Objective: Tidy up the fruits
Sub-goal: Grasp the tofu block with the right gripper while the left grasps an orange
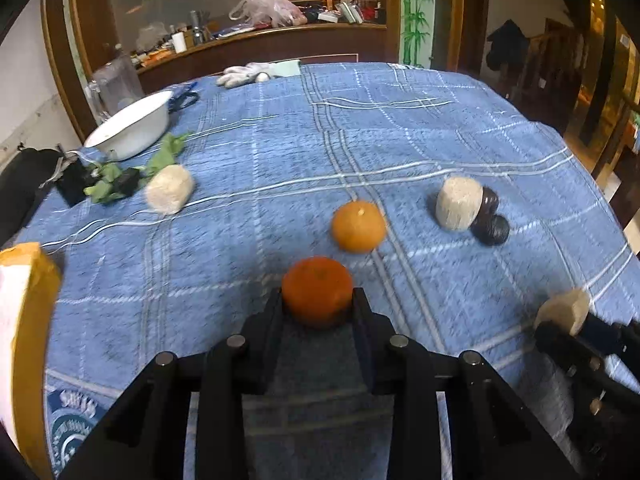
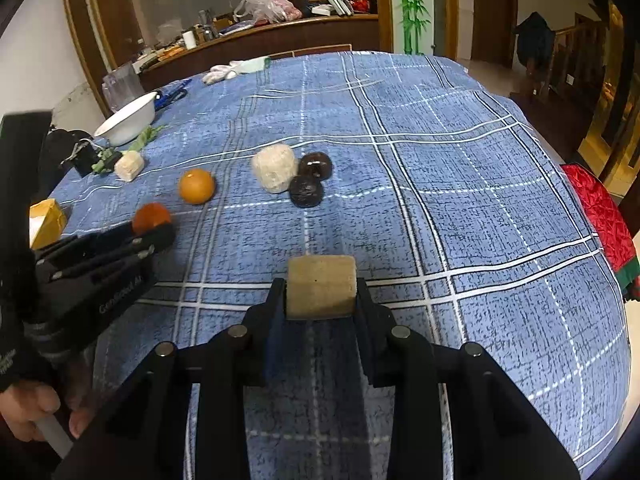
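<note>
The left claw (image 1: 318,300) is clamped on a dark orange tangerine (image 1: 317,290), held just above the blue checked tabletop (image 1: 400,140). Ahead of it and slightly right lies a lighter orange (image 1: 359,226); farther right a pale foam-wrapped fruit (image 1: 458,209) touches two dark round fruits (image 1: 490,230). Ahead to the left sit another foam-wrapped fruit (image 1: 170,194), green leaves (image 1: 160,160) and a white bowl (image 1: 132,126). The right claw (image 2: 321,292) is clamped on a tan foam-wrapped block (image 2: 321,286), with the left claw off to its left and a hand (image 2: 28,410) gripping that handle.
</note>
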Tool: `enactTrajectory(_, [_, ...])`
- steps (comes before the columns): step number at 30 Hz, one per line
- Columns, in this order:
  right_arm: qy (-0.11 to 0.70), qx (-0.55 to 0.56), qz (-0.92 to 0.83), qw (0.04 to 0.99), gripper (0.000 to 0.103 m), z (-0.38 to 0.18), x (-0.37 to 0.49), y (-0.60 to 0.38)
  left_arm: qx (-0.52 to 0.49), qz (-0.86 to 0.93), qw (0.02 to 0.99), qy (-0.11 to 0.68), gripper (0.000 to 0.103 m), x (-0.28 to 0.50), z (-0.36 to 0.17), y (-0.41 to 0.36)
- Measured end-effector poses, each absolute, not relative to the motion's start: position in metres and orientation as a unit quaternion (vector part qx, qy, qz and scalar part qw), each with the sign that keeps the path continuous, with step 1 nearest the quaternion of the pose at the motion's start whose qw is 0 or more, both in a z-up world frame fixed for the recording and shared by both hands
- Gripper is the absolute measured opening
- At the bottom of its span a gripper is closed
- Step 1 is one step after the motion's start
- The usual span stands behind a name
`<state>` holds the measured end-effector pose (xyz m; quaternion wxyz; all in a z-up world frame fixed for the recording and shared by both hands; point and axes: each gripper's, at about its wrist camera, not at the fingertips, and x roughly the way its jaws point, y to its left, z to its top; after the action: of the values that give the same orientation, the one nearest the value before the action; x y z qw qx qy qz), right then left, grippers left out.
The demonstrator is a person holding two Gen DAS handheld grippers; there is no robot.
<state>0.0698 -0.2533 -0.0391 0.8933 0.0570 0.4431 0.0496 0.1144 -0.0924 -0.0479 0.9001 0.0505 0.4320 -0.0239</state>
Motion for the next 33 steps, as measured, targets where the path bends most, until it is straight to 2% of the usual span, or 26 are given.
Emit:
enactTrajectory(16, [0.428,0.052,0.073,0.899,0.034,-0.032,0.017,-0.213,0.033,-0.007,0.904,0.426,0.032,0.025,-0.031,-0.047])
enactTrajectory(33, [0.416,0.02,0.102,0.903,0.034,-0.02,0.002,-0.172,0.004,0.025,0.912,0.409,0.032,0.0,-0.016,-0.008])
